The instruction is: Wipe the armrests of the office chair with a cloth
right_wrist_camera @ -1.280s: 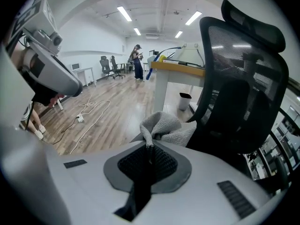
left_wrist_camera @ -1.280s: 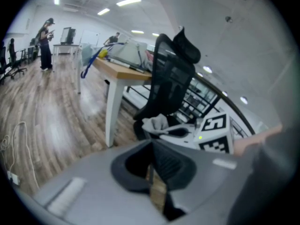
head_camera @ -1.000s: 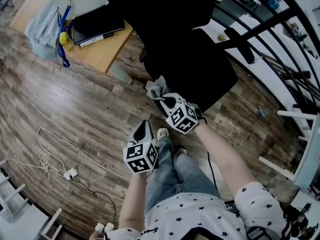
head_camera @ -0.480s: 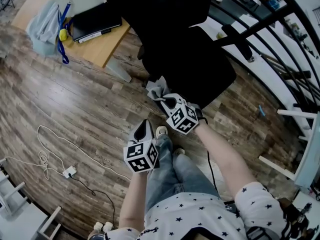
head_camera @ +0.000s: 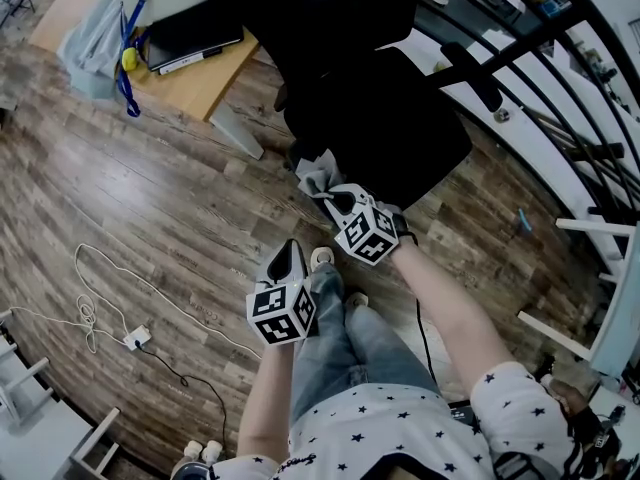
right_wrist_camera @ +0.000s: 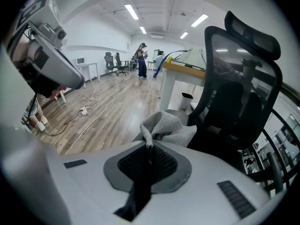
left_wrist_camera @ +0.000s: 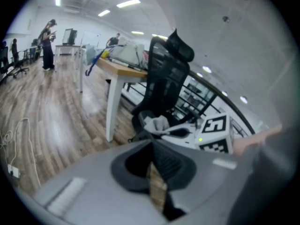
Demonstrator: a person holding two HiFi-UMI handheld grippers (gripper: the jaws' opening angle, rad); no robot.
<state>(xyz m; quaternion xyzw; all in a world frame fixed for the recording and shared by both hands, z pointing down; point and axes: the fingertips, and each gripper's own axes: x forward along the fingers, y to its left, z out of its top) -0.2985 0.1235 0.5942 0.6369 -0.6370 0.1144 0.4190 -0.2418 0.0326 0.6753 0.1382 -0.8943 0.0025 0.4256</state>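
Note:
A black office chair (head_camera: 380,118) stands in front of me, seen from above in the head view. A grey cloth (head_camera: 318,175) lies bunched on its near armrest, which is mostly hidden under it. My right gripper (head_camera: 327,196) is shut on the cloth's near edge. The right gripper view shows the cloth (right_wrist_camera: 166,128) pinched at the jaw tips of the right gripper (right_wrist_camera: 149,146), with the chair's mesh back (right_wrist_camera: 239,93) behind. The far armrest (head_camera: 470,73) is bare. My left gripper (head_camera: 290,258) hangs lower, above my knees, shut on nothing. From the left gripper view the cloth (left_wrist_camera: 157,123) is ahead.
A wooden desk (head_camera: 190,93) with a dark laptop (head_camera: 195,33) and a blue lanyard (head_camera: 127,58) stands at the upper left. A white cable (head_camera: 110,298) trails over the wood floor. Black railings (head_camera: 540,38) run at the right. My legs and shoes (head_camera: 322,260) are below the chair.
Almost nothing: the right gripper stays shut on the cloth at the armrest, and the left gripper has not moved. The head view has drifted slightly.

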